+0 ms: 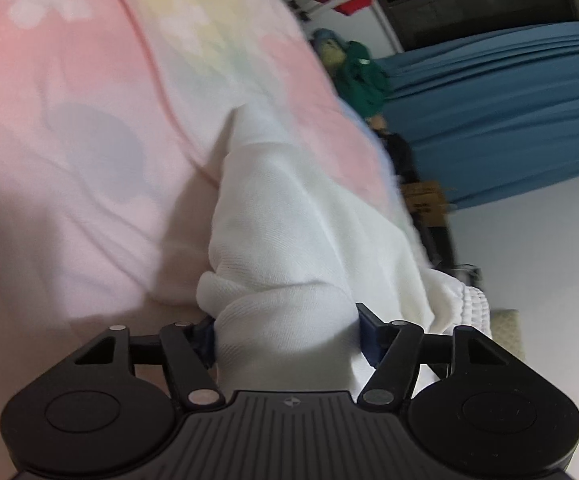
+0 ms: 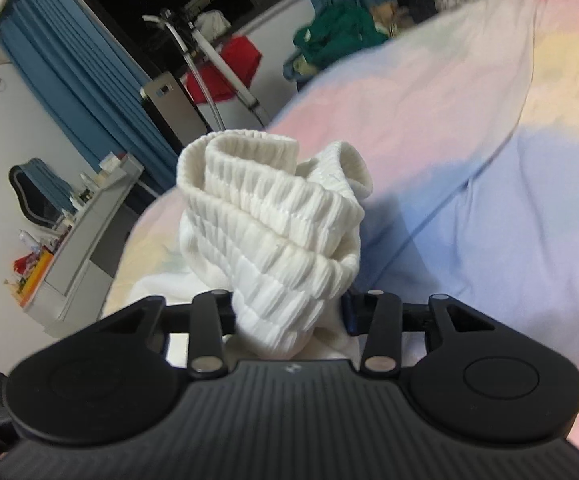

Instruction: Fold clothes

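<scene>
Your left tool (image 1: 285,340) pinches the white garment (image 1: 289,216), right tool (image 2: 289,312) its ribbed waistband (image 2: 273,208); keep both taut above the bed (image 1: 69,160)

Home bedroom: pastel bedspread (image 1: 89,140), blue curtains (image 1: 509,112), dressing table (image 2: 85,232).

walls: white | blue curtains (image 2: 77,68) | grey dresser (image 2: 85,232) with mirror (image 2: 35,188) | pastel bedspread (image 1: 69,140)

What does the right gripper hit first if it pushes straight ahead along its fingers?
The right gripper is already shut on the white ribbed garment, which fills its line. Beyond that bunch, probably the pastel bedspread, though depth is unclear.
</scene>
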Motion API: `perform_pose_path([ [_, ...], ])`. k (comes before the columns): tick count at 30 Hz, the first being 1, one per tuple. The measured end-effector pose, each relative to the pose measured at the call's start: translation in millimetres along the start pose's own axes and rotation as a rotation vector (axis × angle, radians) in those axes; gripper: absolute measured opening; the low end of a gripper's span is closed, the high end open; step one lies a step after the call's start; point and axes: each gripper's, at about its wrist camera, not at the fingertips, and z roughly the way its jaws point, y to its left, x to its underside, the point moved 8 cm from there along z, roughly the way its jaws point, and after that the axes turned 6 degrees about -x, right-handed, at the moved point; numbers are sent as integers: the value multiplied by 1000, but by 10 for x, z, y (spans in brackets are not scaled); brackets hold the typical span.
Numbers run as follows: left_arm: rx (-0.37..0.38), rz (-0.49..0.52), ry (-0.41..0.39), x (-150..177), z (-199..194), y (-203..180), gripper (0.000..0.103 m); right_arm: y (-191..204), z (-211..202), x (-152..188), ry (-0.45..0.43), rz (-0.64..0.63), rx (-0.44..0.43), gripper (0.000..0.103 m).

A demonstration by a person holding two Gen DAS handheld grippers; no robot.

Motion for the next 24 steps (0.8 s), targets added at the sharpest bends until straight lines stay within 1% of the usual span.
perform_pose_path([
  [4,68,39,51,97,90,-569,65,-71,-451,-379,-63,-10,23,43],
  [8,114,115,91,143,507,-1368,65,-455,-956,-884,-155,31,44,43],
  [12,177,181,132,149,1221,-2203,65,-1008,-1409,-1462,-284,91,80,43],
  [15,197,211,160,190,1851,-2734,65,-1439,-1628,-1807,-366,148,130,43],
  [18,199,245,177,234,2460,-3127,66,-1877,-1749,-2019,-445,207,161,43],
  [21,181,303,188,480,2908,-3363,65,-2310,-1807,-2038,-524,260,168,43],
  [24,152,333,205,629,3268,-3306,65,-2720,-1779,-1914,-556,305,179,43],
])
